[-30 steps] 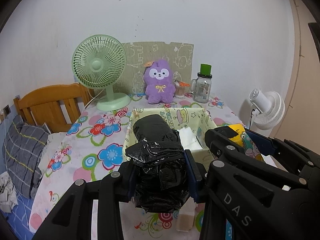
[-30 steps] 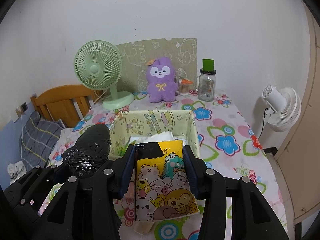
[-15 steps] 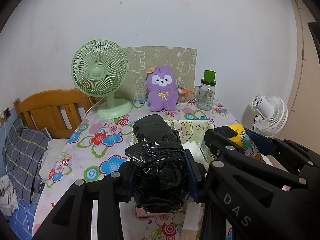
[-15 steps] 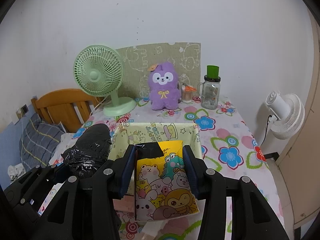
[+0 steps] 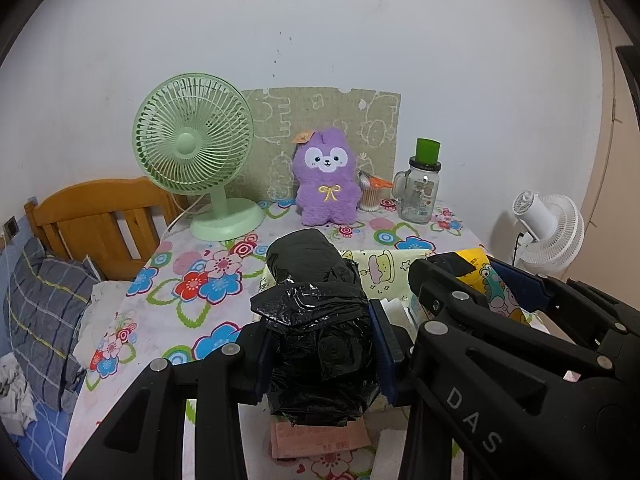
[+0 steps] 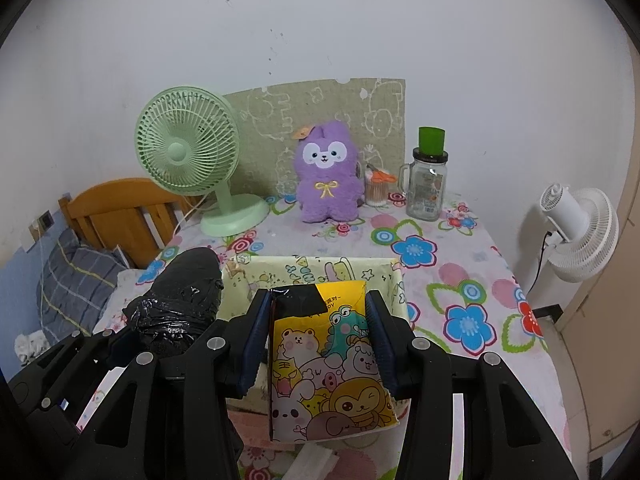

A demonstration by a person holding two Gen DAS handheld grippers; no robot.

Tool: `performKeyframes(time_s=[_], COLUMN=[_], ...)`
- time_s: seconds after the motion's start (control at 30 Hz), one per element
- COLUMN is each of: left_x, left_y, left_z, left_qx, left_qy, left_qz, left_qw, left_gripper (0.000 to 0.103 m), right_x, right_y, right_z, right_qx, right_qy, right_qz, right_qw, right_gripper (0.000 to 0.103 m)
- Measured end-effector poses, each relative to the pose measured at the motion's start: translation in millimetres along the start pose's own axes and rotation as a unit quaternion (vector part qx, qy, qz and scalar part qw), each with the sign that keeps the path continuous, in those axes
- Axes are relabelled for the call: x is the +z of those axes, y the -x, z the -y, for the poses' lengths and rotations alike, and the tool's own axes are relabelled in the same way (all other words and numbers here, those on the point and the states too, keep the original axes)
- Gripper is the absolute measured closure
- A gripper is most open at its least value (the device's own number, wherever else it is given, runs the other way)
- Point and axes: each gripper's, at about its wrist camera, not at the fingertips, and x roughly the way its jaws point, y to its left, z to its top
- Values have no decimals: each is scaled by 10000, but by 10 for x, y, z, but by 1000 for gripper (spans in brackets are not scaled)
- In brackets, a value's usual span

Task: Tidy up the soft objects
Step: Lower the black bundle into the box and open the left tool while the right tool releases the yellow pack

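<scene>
place: home bedroom | evidence: wooden slatted bed headboard (image 5: 96, 216) with grey checked pillow (image 5: 44, 312) | table under floral-print cloth (image 6: 452, 264) | purple plush bunny toy (image 5: 326, 178) | pale green desk fan (image 5: 196, 148) | white floor fan (image 6: 580, 232)

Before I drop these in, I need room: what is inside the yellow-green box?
Little shows: the yellow-green box has something white inside. The black bag bundle and cartoon pack cover the rest.

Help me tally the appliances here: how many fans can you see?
2. A green desk fan stands at the table's back left, beside the purple plush; a white fan stands off the table's right side. Others may sit outside the view.
</scene>
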Motion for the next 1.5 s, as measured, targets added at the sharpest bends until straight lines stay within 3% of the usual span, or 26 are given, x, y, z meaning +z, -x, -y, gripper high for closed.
performKeyframes(time_s=[0.83, 0.9, 1.07, 1.3, 1.37, 1.5], left_x=[83, 78, 44, -3, -9, -32], left_y=[-636, -686, -767, -868, -856, -815], left_z=[-77, -85, -86, -144, -140, -98], left_qx=[2, -9, 20, 79, 35, 12], left_qy=[113, 111, 10, 57, 17, -145], left_qz=[-385, -432, -517, -656, -658, -618], left_qw=[9992, 9990, 9987, 9978, 9978, 9980], left_gripper=[59, 55, 32, 25, 19, 19], right_x=[72, 73, 76, 76, 68, 49], right_y=[-619, -665, -767, -879, -908, -953], right_z=[56, 62, 58, 21, 5, -29], right_qx=[163, 177, 219, 380, 399, 420], right_qy=[74, 58, 37, 75, 84, 120], right_qz=[-315, -348, -410, -499, -544, -608], right_qw=[9993, 9992, 9989, 9980, 9977, 9972], right_gripper=[52, 52, 52, 52, 52, 50])
